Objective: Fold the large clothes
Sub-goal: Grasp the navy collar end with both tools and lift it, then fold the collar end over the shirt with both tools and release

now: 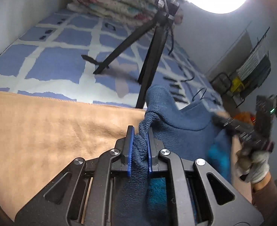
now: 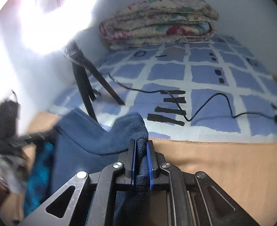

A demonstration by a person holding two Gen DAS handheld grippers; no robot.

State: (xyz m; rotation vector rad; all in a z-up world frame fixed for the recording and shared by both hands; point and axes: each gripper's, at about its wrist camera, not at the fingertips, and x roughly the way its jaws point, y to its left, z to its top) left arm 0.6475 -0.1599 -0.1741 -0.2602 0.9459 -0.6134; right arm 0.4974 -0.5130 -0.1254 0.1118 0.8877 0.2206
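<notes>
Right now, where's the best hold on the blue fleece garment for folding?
Hold the blue fleece garment by its bunched upper edge, from above, one gripper per end. Left gripper and right gripper already pinch it there, cloth sagging between them.

My left gripper is clamped on a bunched edge of the dark blue fleece garment, the fabric squeezed between the blue pads. The fleece rises in a peak just past the fingertips and spreads away to the right. Below it I see a tan blanket over the blue-and-white checked bedsheet. A black tripod stands on the sheet, a folded floral quilt behind it. At right, blurred, my right gripper is held in a gloved hand.
</notes>
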